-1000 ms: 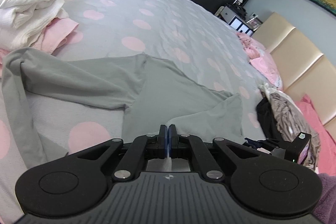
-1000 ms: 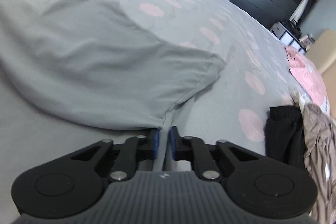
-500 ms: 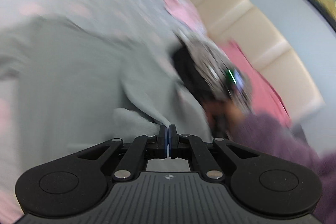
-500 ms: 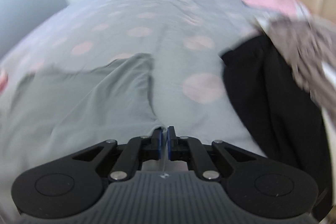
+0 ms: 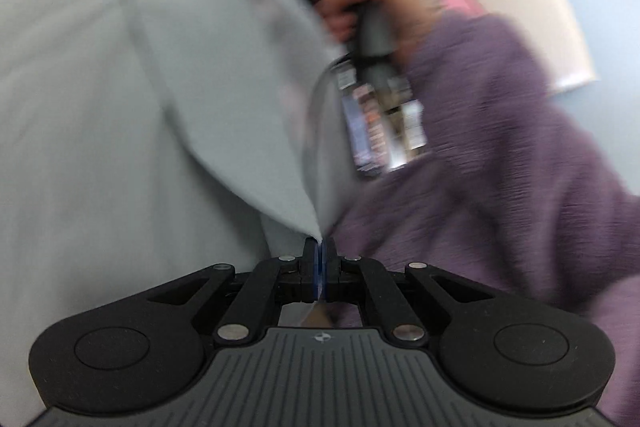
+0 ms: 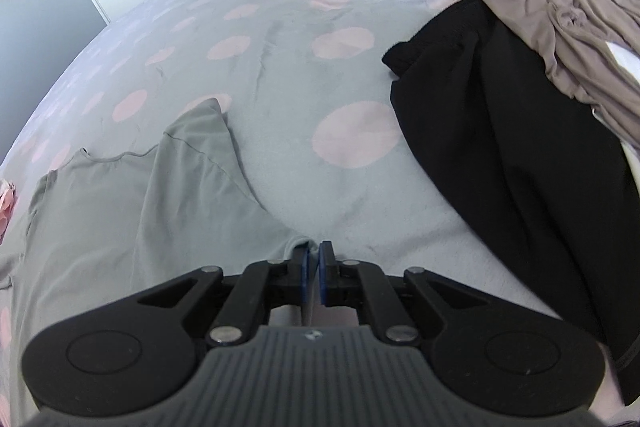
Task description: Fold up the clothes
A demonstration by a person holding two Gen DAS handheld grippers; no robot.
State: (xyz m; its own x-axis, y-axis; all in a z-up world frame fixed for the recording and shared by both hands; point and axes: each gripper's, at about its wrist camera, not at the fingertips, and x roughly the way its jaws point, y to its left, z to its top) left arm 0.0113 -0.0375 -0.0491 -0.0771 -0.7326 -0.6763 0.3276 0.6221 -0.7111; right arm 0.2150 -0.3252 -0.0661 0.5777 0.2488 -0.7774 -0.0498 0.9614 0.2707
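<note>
In the left wrist view, which is blurry, the left gripper point(image 5: 320, 247) is pinching a corner of the gray shirt point(image 5: 224, 75) at the bottom middle. A hand point(image 5: 360, 3) in a purple sleeve point(image 5: 500, 131) is filling the right side and blocking the bed.

In the right wrist view, the right gripper point(image 6: 314, 259) has just been opening, with a small gap and nothing between its pads. The shirt point(image 6: 132, 211) is lying at the lower left on the dotted bedspread point(image 6: 280, 27). A black garment point(image 6: 500, 139) and a brown-gray one point(image 6: 568, 15) are piling up on the right.

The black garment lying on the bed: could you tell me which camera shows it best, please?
The right wrist view: the black garment lies sharp and nearly whole beside the taupe pile. The left wrist view gives at most a blurred dark patch at its top edge, too smeared to identify.
</note>
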